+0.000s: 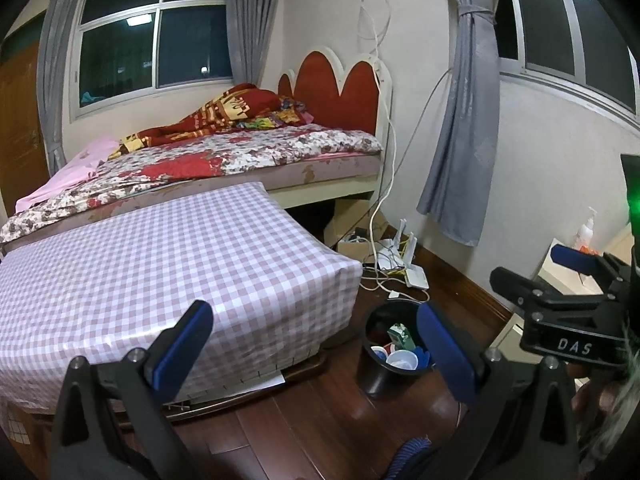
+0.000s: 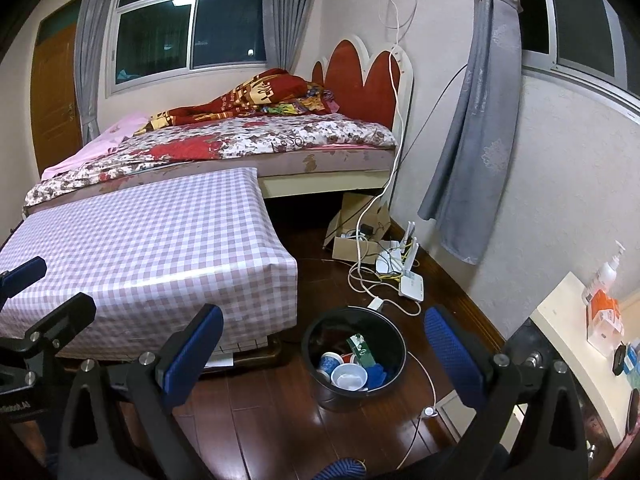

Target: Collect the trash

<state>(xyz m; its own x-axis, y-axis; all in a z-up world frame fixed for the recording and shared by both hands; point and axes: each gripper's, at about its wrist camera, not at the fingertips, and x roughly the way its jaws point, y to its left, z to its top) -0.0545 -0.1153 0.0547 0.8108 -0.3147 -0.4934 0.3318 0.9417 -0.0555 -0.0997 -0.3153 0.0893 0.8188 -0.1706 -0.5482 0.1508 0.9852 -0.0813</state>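
we saw, at the left, a table (image 2: 152, 240) under glossy pink-and-white checked cloth, a floral bed (image 2: 256, 140) behind it. our left gripper (image 1: 316, 344) and right gripper (image 2: 324, 350) both hung with blue-padded jaws spread apart, holding nothing. between the jaws a round black bin (image 2: 316, 340) stood on the dark wood floor just beside the table's corner, holding white cups (image 2: 348, 376) and a green carton (image 2: 362, 350). only the right wrist view showed the cream shelf (image 2: 560, 328) with an orange box (image 2: 606, 312).
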